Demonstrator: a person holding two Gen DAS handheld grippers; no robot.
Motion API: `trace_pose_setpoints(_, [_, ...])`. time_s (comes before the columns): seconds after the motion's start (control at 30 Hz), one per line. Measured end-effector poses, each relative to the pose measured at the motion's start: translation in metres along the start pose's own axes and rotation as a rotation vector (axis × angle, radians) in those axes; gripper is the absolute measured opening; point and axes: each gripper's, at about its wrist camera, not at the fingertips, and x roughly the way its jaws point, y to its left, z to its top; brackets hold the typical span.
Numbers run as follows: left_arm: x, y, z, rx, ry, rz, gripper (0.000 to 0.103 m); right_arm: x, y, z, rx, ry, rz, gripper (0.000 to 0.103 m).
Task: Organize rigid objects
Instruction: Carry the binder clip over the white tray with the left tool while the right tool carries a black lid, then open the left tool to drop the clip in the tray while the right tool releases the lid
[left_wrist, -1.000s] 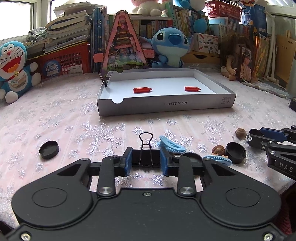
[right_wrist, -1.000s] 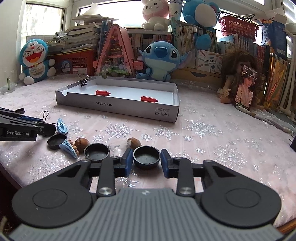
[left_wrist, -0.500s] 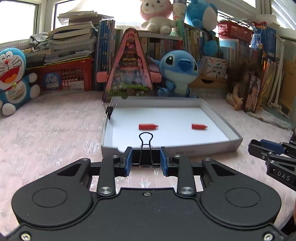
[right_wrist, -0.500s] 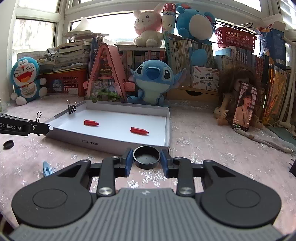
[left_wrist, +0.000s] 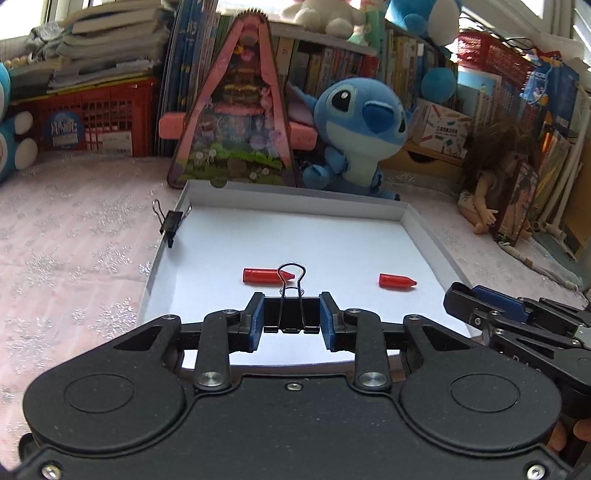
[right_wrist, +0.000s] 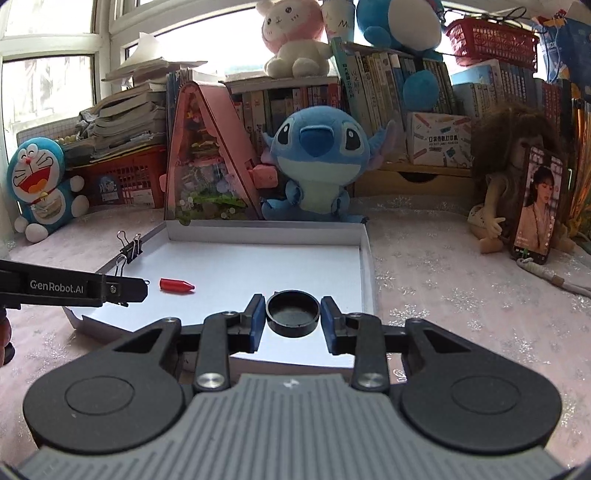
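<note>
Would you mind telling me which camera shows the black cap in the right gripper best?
The right wrist view. The black cap sits front and centre there, open side up, clamped in the right gripper above the white tray. The left wrist view shows only the right gripper's tips from the side; the cap is out of sight.

Matt black plastic, thin wire and smooth white card under my jaws.

My left gripper (left_wrist: 291, 319) is matt black plastic with blue rubbery pads and bright metal screws; it pinches a binder clip (left_wrist: 291, 317) of dull black sheet metal with thin glossy wire loops. My right gripper (right_wrist: 292, 320) has a ribbed grey plastic top and clasps a round cap (right_wrist: 293, 313) of matt black plastic. The tray (left_wrist: 295, 201) looks like smooth matt white card. Two crayons (left_wrist: 266, 276) shine waxy red. The bench (left_wrist: 74, 229) wears a pink cloth with glittery snowflakes.
</note>
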Motion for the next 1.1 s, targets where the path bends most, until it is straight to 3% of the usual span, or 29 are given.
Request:
trace_pose_setpoints(0.17, [0.024,-0.001,0.002,-0.003,0.026,0.029,0.029,0.023,-0.006,0.002,0.048,0.053,0.012,0.038])
trace_pose_setpoints(0.43, [0.045,-0.004,0.002,0.006,0.045,0.069,0.029,0.043,-0.001,0.003,0.024,0.087,-0.006,0.038])
trace_pose_setpoints(1.1, [0.054,-0.009,-0.002,0.054,0.037,0.095,0.029,0.061,0.009,-0.001,-0.031,0.13,-0.041,0.037])
